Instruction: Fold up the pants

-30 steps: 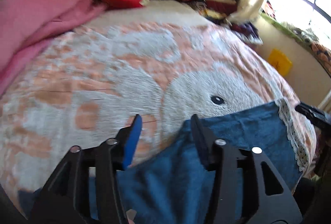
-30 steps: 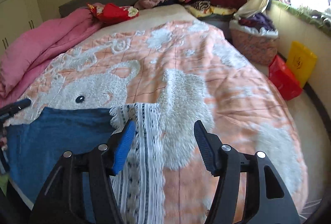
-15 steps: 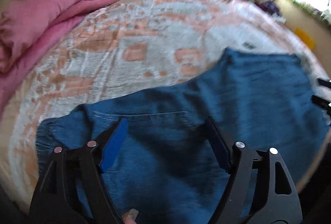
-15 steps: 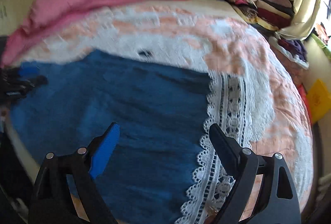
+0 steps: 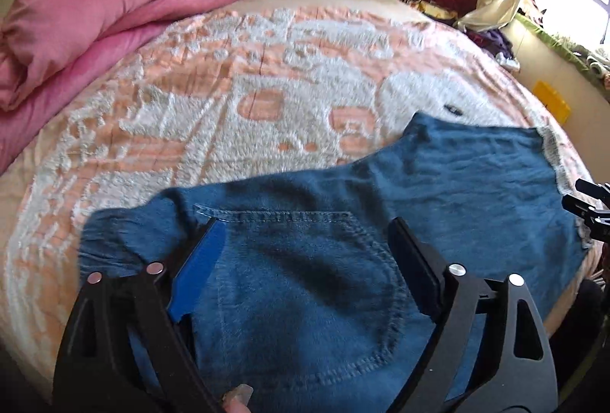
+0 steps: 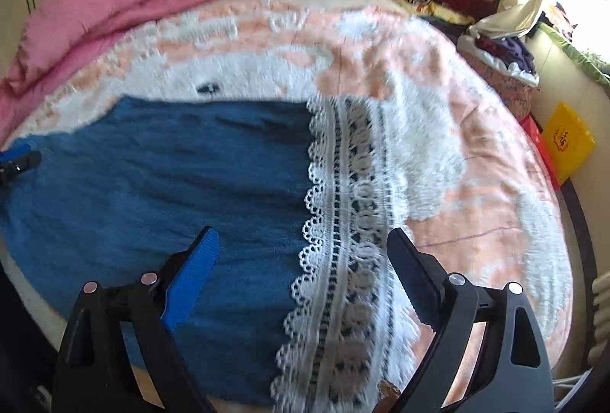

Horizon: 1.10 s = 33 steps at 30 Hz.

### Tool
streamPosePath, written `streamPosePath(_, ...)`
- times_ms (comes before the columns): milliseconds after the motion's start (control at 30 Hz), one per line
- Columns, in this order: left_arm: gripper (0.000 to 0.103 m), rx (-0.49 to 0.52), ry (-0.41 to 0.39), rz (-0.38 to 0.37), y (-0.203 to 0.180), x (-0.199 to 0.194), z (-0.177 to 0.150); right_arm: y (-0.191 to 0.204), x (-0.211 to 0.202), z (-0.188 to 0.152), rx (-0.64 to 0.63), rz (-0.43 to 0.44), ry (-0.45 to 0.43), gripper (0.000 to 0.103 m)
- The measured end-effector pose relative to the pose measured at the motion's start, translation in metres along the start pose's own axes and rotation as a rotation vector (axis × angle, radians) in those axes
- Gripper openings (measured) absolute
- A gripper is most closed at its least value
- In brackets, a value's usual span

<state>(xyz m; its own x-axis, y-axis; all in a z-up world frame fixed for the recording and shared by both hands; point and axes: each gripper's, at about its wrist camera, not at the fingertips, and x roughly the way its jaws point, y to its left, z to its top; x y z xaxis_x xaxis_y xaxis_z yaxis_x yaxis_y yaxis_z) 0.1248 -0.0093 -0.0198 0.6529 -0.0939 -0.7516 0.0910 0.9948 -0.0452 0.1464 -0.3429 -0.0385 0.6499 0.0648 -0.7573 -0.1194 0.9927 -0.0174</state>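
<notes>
Blue pants (image 5: 438, 192) lie flat on the bed (image 5: 267, 89); left gripper (image 5: 305, 241) and right gripper (image 6: 301, 253) hover above, jaws wide apart, empty.

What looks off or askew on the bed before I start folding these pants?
Nothing is damaged or spilled. The blue pants lie spread flat, pocket side up, lace hem to the right. Only oddity: the waistband corner is bunched and wrinkled, beside the open left gripper. The right gripper is open above the hem.

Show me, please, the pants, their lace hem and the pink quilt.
pants (image 5: 476, 184): left wrist view, leg.
lace hem (image 6: 343, 222): right wrist view, middle band.
pink quilt (image 5: 95, 13): left wrist view, top fold.
</notes>
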Motion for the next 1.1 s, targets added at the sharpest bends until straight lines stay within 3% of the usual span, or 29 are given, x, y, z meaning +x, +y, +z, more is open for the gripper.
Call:
streamPosePath(133, 0.092, 0.010, -0.031, -0.001, -0.005, -0.018, 0.002, -0.008, -0.028, -0.009, 0.058, 0.014, -0.039, 0.091)
streamPosePath(567, 0.093, 0.097, -0.035, -0.066, -0.029, -0.052, -0.026, 0.019, -0.075, -0.032, 0.044, 0.043, -0.091, 0.094)
streamPosePath(867, 0.093, 0.190, 0.032, -0.052, -0.053, -0.040, -0.058, 0.066, -0.047, -0.039, -0.048, 0.078, -0.012, 0.094)
streamPosePath(1033, 0.093, 0.213, 0.100, 0.034, -0.048, -0.020, -0.068, 0.054, -0.027, -0.043, -0.018, 0.062, 0.048, 0.094)
streamPosePath(1100, 0.093, 0.202, 0.125, 0.043, -0.040, -0.012, -0.073, 0.040, -0.019, -0.048, 0.012, 0.008, 0.104, 0.094)
